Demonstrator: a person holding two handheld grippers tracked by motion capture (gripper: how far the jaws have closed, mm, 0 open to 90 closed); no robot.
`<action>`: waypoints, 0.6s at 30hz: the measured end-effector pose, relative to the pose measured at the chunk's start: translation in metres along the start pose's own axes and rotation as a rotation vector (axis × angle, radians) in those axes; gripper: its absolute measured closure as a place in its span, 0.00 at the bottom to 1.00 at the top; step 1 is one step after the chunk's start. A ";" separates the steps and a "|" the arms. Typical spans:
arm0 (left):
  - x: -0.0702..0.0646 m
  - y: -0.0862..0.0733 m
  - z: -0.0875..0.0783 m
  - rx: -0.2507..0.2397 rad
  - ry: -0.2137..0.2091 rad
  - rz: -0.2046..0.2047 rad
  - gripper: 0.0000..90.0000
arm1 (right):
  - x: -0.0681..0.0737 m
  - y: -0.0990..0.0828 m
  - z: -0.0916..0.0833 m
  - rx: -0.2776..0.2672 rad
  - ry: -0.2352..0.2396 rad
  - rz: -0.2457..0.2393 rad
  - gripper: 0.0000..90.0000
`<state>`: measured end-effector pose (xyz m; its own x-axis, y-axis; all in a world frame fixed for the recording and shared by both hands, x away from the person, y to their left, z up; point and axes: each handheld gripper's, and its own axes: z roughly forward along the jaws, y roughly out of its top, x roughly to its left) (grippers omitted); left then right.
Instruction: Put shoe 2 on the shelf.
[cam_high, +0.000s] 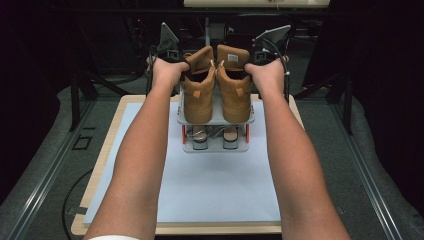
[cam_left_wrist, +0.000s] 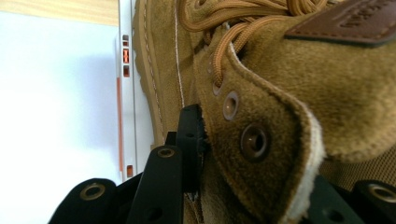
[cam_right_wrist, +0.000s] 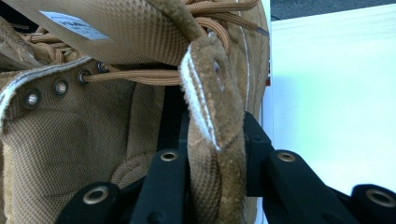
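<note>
Tan suede boots, pair, upright on rack top shelf (cam_high: 216, 120), toes near. Left boot (cam_high: 199, 92) collar between left gripper (cam_left_wrist: 243, 186) jaws, right boot (cam_high: 233, 87) collar between right gripper (cam_right_wrist: 212, 182) jaws; both narrow, slackening.

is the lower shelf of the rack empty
No, the lower shelf of the rack holds another pair of shoes, seen under the two tan boots on top.

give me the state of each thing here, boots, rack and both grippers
left boot: upright on the rack's top shelf, laced, collar between the left gripper jaws
right boot: upright beside it, laced, collar edge between the right gripper jaws
rack: standing on the white sheet, more footwear on its lower shelf
</note>
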<state>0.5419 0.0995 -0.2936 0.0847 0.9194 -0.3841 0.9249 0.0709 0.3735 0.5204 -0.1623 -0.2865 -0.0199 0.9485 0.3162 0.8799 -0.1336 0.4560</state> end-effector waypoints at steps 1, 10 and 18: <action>0.000 0.000 0.000 0.004 0.000 0.003 0.82 | 0.000 0.000 0.000 -0.003 0.000 -0.003 0.83; -0.002 -0.001 -0.001 -0.009 0.000 0.027 0.76 | 0.000 0.000 -0.001 -0.014 0.003 -0.010 0.73; -0.002 -0.002 -0.003 -0.023 0.024 0.039 0.65 | -0.002 0.000 -0.002 -0.019 0.012 -0.003 0.68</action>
<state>0.5388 0.0992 -0.2907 0.1109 0.9306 -0.3489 0.9125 0.0438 0.4068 0.5194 -0.1648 -0.2857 -0.0280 0.9455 0.3245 0.8709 -0.1363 0.4722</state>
